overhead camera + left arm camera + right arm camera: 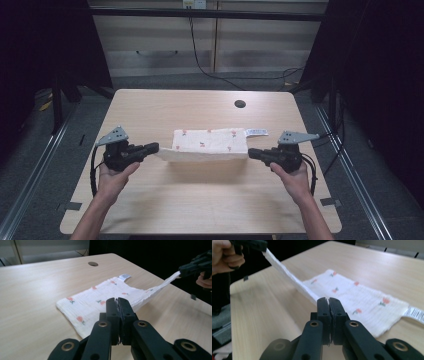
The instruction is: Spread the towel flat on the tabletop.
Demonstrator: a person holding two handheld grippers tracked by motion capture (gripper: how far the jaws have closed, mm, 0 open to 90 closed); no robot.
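1. The left gripper (pixel 156 147) is clamped on the near-left corner of the cloth (pixel 210 143).
2. The cloth's far part lies on the table (pixel 150 105); its near edge hangs taut.
3. The right gripper (pixel 251 152) pinches the cloth's near-right corner.

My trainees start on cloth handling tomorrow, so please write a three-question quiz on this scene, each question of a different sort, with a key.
1. True or false: the left gripper and the right gripper each have their jaws shut on an end of the cloth.
2. Where does the cloth's far part lie? A) on the table B) on the floor C) over a forearm
3. Fill in: the white label sticks out at the cloth's corner nearest the ____ gripper.

Key: 1 true; 2 A; 3 right
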